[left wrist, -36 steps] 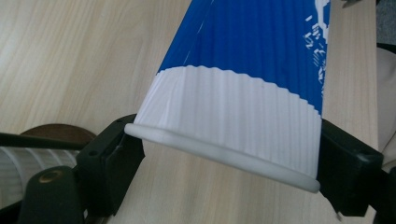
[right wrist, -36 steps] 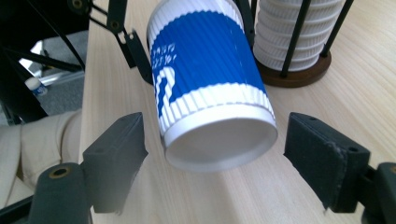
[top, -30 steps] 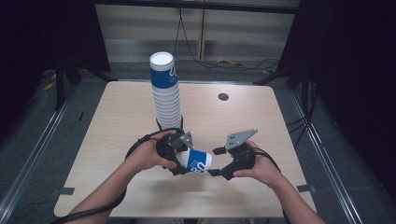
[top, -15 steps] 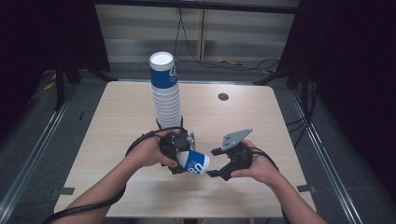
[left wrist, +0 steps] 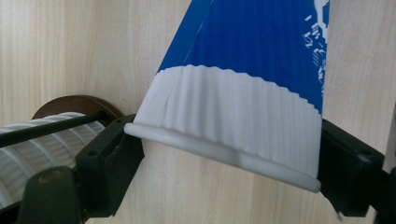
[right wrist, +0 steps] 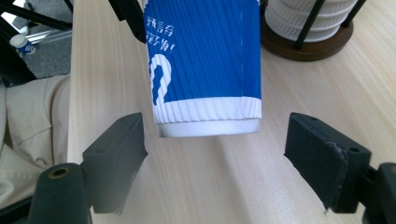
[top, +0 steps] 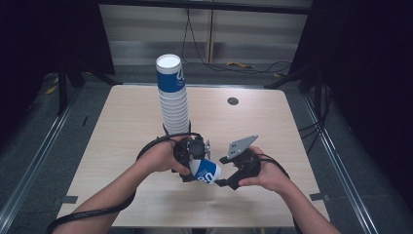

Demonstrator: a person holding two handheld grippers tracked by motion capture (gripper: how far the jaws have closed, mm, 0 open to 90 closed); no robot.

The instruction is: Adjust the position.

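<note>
A blue-and-white ribbed paper cup [top: 206, 171] hangs over the near middle of the table, tilted with its base toward the right hand. My left gripper [top: 191, 162] is shut on it, one jaw on each side of the rim. In the left gripper view the cup [left wrist: 243, 70] runs up and away from the jaws of the left gripper [left wrist: 229, 147]. My right gripper [top: 225, 178] stands open beside the base. In the right gripper view the cup [right wrist: 205, 60] hangs base-down just ahead of the right gripper [right wrist: 219, 140], with a gap at each jaw.
A tall stack of like cups [top: 174, 100] stands in a wire holder on a brown base [right wrist: 303, 46] just behind the hands. The wooden table [top: 122, 122] has a small dark hole [top: 233, 101] at the back right. A beige sleeve [right wrist: 28, 121] lies at the table's near edge.
The left hand has drifted a little with the cup, which now tips its base further down. The right gripper has edged slightly closer to the cup's base.
</note>
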